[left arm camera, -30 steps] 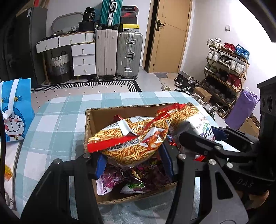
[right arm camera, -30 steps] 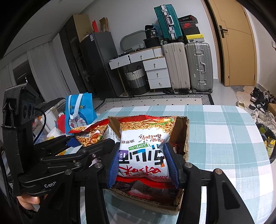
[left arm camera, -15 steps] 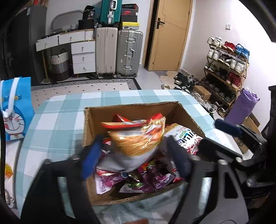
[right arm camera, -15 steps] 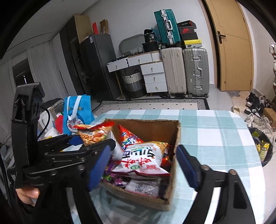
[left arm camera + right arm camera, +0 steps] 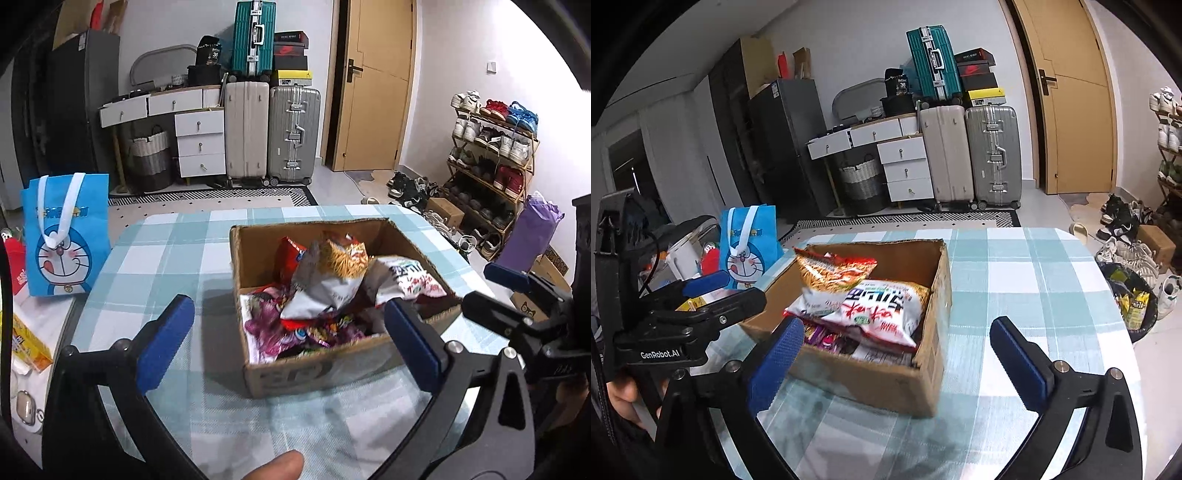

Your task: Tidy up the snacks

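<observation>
An open cardboard box [image 5: 325,363] [image 5: 934,295] stands on the checked tablecloth, full of snack bags. An orange noodle-snack bag [image 5: 338,273] [image 5: 831,275] lies on top, with a white and red bag [image 5: 410,280] [image 5: 875,310] beside it and purple packets [image 5: 269,325] underneath. My left gripper [image 5: 288,338] is open and empty, pulled back in front of the box. My right gripper [image 5: 895,356] is open and empty, above the box's near right corner. Each gripper shows at the edge of the other's view.
A blue Doraemon bag [image 5: 64,236] [image 5: 748,245] stands at the table's left edge, with a yellow box [image 5: 26,345] near it. Behind the table are suitcases [image 5: 271,133], white drawers [image 5: 199,144], a door and a shoe rack [image 5: 491,158]. A bin [image 5: 1132,299] sits by the table's right.
Both grippers opened and let go of their snack bags, which dropped into the box. Both grippers then pulled back from the box toward me.
</observation>
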{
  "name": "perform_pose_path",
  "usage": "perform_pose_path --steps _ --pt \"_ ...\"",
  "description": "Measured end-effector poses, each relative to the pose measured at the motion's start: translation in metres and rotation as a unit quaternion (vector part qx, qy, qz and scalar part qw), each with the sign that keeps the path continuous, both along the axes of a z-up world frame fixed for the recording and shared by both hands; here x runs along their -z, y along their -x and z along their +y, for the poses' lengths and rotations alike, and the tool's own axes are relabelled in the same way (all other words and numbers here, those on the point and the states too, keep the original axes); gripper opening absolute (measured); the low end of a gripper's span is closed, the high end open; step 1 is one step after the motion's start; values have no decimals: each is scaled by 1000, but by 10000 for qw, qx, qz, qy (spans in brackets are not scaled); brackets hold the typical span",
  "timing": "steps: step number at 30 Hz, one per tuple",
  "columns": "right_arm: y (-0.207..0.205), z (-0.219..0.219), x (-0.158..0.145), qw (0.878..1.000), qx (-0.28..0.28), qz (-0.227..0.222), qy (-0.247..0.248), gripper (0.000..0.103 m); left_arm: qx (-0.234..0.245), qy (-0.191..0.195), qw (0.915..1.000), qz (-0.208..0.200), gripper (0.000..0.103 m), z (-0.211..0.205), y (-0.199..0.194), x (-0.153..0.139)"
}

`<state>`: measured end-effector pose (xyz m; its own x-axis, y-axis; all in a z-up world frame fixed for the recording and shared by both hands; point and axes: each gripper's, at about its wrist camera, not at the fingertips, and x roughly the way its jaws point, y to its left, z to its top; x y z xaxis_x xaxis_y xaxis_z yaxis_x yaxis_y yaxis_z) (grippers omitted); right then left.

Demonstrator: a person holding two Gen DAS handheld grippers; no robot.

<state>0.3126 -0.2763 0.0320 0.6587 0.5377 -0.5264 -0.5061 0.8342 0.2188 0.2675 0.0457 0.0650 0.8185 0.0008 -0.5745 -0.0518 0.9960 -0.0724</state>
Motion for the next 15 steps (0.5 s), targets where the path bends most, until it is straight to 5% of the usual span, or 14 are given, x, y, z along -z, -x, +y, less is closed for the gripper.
perform_pose_path --steps 15 --pt "41 -3 26 9992 -205 -286 -165 102 -377 39 9978 -539 102 10 55 36"
